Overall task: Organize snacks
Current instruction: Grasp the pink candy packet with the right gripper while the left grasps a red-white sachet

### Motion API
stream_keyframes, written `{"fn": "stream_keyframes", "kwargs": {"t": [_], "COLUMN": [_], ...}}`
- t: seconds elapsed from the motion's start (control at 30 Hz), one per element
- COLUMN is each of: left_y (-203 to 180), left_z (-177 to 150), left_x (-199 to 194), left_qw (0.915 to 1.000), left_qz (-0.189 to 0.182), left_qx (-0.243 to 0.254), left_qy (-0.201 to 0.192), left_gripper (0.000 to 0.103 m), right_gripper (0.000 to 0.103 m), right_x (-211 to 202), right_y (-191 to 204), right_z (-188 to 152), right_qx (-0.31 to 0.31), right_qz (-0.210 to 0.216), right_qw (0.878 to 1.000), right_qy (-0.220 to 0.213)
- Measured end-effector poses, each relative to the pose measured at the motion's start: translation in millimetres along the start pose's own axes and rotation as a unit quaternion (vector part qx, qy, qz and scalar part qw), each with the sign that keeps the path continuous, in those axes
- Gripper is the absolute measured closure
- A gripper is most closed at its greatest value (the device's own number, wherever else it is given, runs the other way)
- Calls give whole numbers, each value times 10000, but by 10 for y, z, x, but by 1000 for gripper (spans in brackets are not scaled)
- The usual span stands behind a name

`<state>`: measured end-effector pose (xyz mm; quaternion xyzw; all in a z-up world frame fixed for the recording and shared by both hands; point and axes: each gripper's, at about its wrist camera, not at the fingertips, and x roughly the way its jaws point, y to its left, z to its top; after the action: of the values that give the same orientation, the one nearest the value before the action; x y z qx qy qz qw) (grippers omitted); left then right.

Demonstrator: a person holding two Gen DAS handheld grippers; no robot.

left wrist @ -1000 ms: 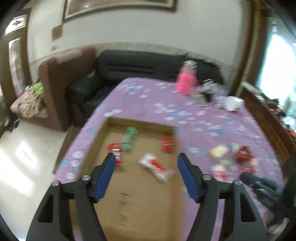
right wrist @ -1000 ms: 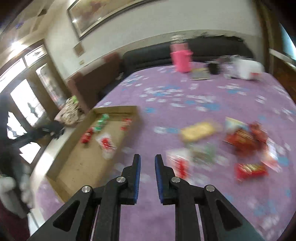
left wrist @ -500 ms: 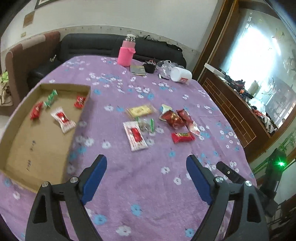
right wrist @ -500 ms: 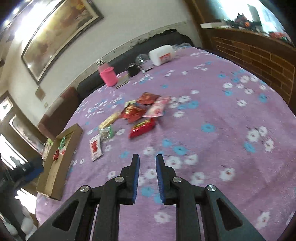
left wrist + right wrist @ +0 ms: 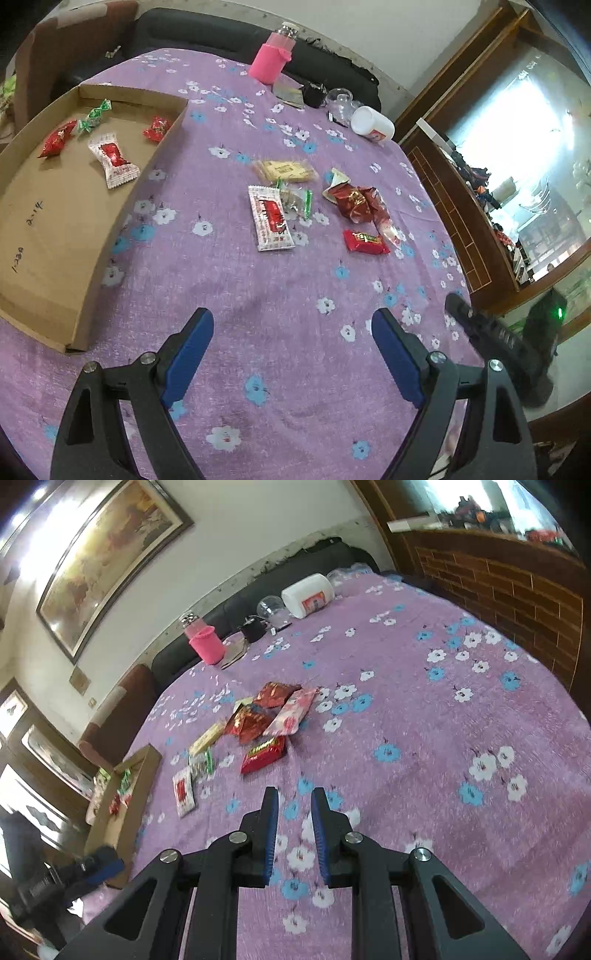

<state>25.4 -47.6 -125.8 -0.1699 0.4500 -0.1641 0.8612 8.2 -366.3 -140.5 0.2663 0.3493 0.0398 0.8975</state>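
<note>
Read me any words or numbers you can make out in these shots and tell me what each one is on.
"2.14": handwritten on the cardboard tray floor; the reading is uncertain.
"1-220" or similar: handwritten nearer the tray's front edge, also uncertain.
Print on the white and red snack packet, red bar wrapper, yellow packet and white jar label: too small or blurred to read.
</note>
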Motion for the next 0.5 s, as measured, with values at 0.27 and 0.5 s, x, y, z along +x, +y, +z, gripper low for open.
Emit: {"fn": "stream_keyframes", "kwargs": {"t": [0.27, 0.5], "left_y": [-82, -34], "left_z": [238, 614], "left_x": [51, 345], "left_qw": [9990, 9980], "left_qz": [311, 547], "left_qx": [278, 315], "left_qy": [-189, -58], "left_gripper": [16, 16], "right_gripper": [84, 61], "right_x": [419, 820], "right_y": [-95, -29], "right_z": [422, 714], "right_qx": [337, 462], "right_qz": [64, 89], "right_qw": [9986, 9986], "right_qy": [403, 245]}}
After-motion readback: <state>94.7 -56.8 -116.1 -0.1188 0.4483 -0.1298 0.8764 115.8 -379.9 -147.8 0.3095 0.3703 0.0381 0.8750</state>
